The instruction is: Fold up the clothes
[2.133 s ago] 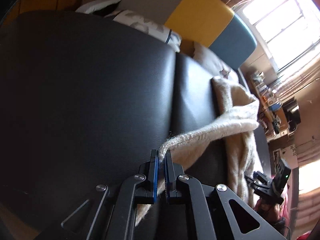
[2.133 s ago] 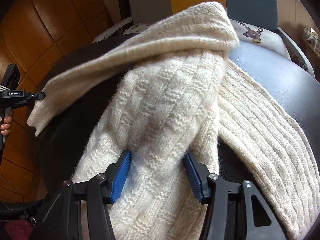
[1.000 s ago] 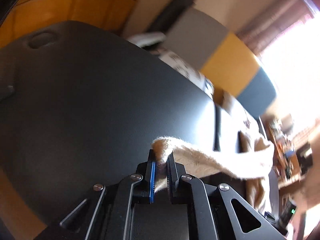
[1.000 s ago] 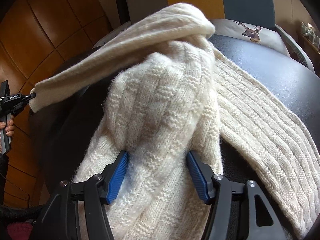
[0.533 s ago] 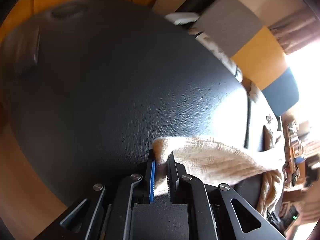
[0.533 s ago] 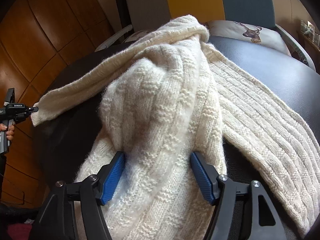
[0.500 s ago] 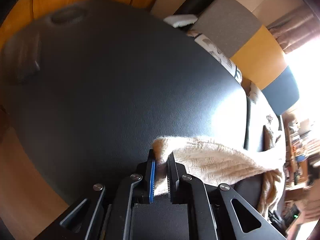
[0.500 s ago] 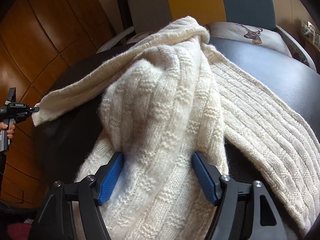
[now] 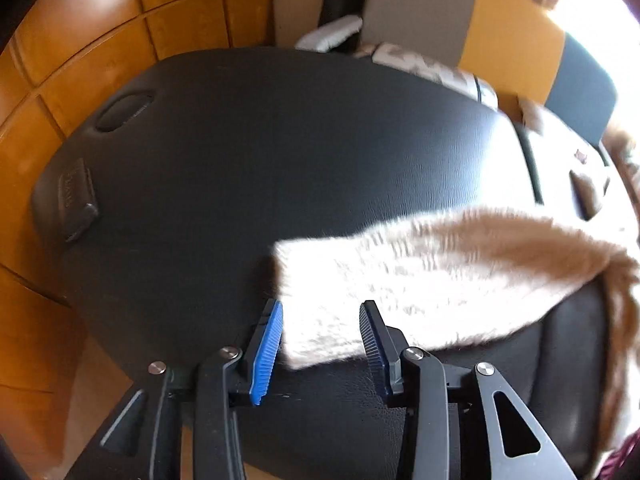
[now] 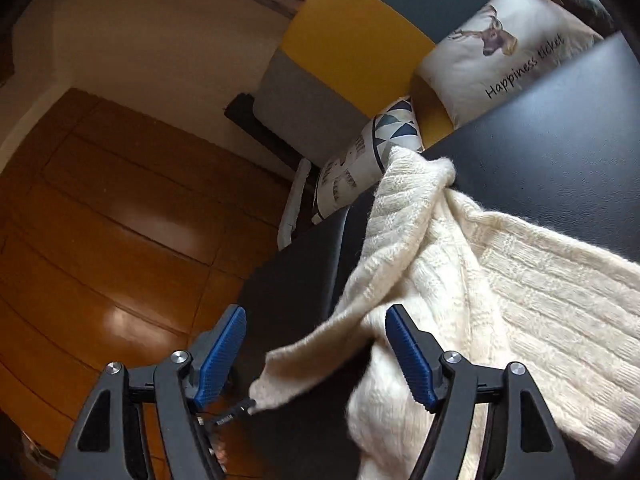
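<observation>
A cream knitted sweater (image 10: 500, 292) lies bunched on the black padded table (image 10: 560, 140). One sleeve (image 10: 312, 364) stretches toward the table's left edge. In the left wrist view that sleeve (image 9: 420, 280) is motion-blurred and lies flat on the black surface (image 9: 280, 160). Its cuff sits between the spread blue pads of my left gripper (image 9: 320, 344), which is open. My right gripper (image 10: 316, 356) is open above the sleeve and grips nothing. A small black tip of the other gripper (image 10: 234, 408) shows beside the cuff.
Wooden floor (image 10: 100, 220) lies beyond the table's left edge. A sofa with a grey, yellow and teal back (image 10: 352, 40) stands behind the table, holding a deer-print cushion (image 10: 500, 52) and a patterned cushion (image 10: 368, 152). A dark handle recess (image 9: 124, 112) marks the table's far end.
My left gripper has opened and let go of the sleeve cuff, which now lies on the table. My right gripper has drawn back off the sweater body and turned left toward the floor.
</observation>
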Tool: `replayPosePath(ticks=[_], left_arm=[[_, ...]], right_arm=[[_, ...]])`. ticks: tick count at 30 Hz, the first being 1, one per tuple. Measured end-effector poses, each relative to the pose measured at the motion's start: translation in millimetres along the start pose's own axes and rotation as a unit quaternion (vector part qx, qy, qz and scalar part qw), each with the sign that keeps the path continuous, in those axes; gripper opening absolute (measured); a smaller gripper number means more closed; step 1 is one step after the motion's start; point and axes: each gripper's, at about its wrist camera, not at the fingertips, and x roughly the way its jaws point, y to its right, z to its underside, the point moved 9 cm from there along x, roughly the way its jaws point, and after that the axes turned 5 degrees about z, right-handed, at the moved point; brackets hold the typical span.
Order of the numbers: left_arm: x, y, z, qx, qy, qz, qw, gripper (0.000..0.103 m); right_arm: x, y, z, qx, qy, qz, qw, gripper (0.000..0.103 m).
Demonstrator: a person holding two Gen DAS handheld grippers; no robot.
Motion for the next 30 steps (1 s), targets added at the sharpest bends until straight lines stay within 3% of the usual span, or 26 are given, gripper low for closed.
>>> replayPosePath(ticks=[3, 6, 8, 11, 16, 21, 25, 28, 30], left_arm=[[6.2, -0.1, 6.4, -0.008, 0.004, -0.003, 1.0000, 0.041], [2.6, -1.4, 9.1, -0.012, 0.013, 0.002, 0.9998, 0.042], [1.4, -4.0, 10.0, -0.017, 0.014, 0.009, 0.9997, 0.043], [4.4, -13.4, 10.8, -0.019, 0.015, 0.015, 0.9996, 0.044], [20.7, -26.0, 15.1, -0.029, 0.007, 0.035, 0.9989, 0.044], [18.1, -30.9, 24.4, -0.048, -0.006, 0.065, 0.9967, 0.044], [11.0, -38.9, 29.9, -0.056, 0.001, 0.066, 0.9962, 0.044], [4.3, -50.8, 34.5, -0.066, 0.007, 0.059, 0.9960, 0.044], [-0.2, -58.7, 37.6, -0.073, 0.011, 0.055, 0.9957, 0.044]], right_arm=[[38.0, 12.8, -13.6, 0.036, -0.024, 0.004, 0.999, 0.060], [74.1, 26.3, -17.0, 0.049, -0.049, 0.040, 0.997, 0.057], [93.8, 30.4, -14.0, 0.039, -0.068, 0.069, 0.995, 0.049], [109.2, 16.2, -17.8, 0.004, -0.060, 0.070, 0.996, 0.038], [144.7, -24.7, -39.0, -0.044, -0.062, 0.039, 0.996, 0.039], [195.0, -16.4, -46.8, -0.040, -0.091, 0.088, 0.991, 0.040], [213.5, -1.9, -43.6, -0.039, -0.112, 0.119, 0.986, 0.040], [197.8, -16.3, -41.4, -0.044, -0.100, 0.089, 0.990, 0.040], [181.7, -35.4, -36.7, -0.064, -0.097, 0.057, 0.992, 0.046]])
